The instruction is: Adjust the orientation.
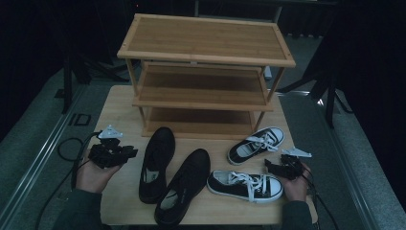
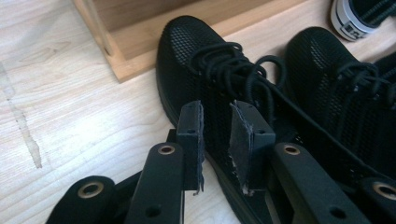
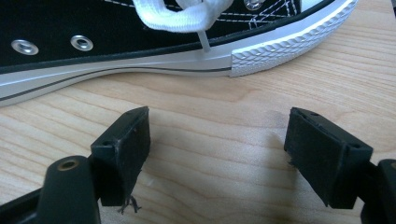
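Table (image 1: 119,103): light wood top, carrying a three-tier bamboo shoe rack (image 1: 206,72) at the far side, all tiers bare. In front of the rack lie four shoes: two black mesh shoes and two black-and-white canvas sneakers.

Work in hand, as judged: loading shoes onto the rack. None is lifted; this looks like the approach-to-grasp step on the first shoe.

Left black mesh shoe (image 1: 157,163): flat on the table, toe toward the rack's bottom shelf and close to it, its partner (image 1: 184,184) just beside it on the right. In the left gripper view the rack's bottom corner (image 2: 122,65) sits just beyond the toe.

Near sneaker (image 1: 245,185): flat on its sole, at the front right of the table. Far sneaker (image 1: 256,144): angled, near the rack's right leg.

Left gripper (image 1: 128,153): held in the left hand, level with the left mesh shoe's side, apart from it in the high view. Left gripper view: jaws narrowed to a small gap, pads (image 2: 240,140) over the shoe's side wall near the collar; nothing pinched between them that I can see, so open, not clamped.

Right gripper (image 1: 269,165): held beside the near sneaker's toe end. Right gripper view: jaws wide apart over bare table, sneaker's white rubber sole (image 3: 187,60) just beyond the tips, not touched.

Next move, judged: left gripper needs to settle over the mesh shoe's collar edge, one pad inside and one outside, then close firmly. The mesh wall is soft and may fold; a shallow bite risks slipping.
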Tool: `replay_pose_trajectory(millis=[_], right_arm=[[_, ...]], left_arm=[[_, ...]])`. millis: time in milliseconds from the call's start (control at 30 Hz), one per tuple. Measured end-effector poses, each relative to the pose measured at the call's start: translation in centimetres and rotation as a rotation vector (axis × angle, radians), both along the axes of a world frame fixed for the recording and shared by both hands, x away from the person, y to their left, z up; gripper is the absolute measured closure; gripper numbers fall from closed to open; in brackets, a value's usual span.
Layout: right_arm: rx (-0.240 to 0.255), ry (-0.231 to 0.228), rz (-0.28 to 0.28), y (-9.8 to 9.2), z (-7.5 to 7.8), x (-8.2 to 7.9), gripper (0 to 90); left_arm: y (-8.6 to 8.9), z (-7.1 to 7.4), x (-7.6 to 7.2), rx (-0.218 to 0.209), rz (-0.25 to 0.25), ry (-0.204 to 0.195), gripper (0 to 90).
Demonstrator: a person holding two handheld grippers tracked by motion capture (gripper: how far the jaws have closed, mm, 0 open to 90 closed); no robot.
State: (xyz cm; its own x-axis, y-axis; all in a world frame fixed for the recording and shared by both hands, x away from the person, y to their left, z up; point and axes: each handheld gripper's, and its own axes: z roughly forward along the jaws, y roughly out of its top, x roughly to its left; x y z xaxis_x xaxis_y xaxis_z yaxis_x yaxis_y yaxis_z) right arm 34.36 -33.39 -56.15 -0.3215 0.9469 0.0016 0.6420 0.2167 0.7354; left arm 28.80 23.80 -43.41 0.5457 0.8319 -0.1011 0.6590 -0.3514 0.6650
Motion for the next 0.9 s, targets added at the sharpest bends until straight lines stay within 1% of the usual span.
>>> replay_pose_trajectory(millis=[167,300,433,533,767,833,900], right_arm=[[-0.001,-0.001,0.000,0.0,0.0,0.0,22.5],[-0.001,0.000,0.000,0.0,0.0,0.0,22.5],[-0.001,0.000,0.000,0.0,0.0,0.0,22.5],[-0.001,0.000,0.000,0.0,0.0,0.0,22.5],[0.000,0.000,0.000,0.0,0.0,0.0,22.5],[0.000,0.000,0.000,0.0,0.0,0.0,22.5],[0.001,0.000,0.000,0.0,0.0,0.0,22.5]], left_arm=[[-0.7,0.6,0.0,0.000,-0.010,0.014,70.8],[-1.4,0.7,0.2,0.018,-0.027,0.034,70.4],[-2.1,0.8,0.4,0.031,-0.041,0.046,70.3],[-2.6,0.8,0.6,0.041,-0.034,0.057,70.8],[-3.5,0.2,0.8,0.056,-0.038,0.095,71.5],[-3.7,-0.1,0.9,0.077,-0.040,0.105,71.6],[-3.9,-0.4,1.0,0.087,-0.039,0.117,71.8]])
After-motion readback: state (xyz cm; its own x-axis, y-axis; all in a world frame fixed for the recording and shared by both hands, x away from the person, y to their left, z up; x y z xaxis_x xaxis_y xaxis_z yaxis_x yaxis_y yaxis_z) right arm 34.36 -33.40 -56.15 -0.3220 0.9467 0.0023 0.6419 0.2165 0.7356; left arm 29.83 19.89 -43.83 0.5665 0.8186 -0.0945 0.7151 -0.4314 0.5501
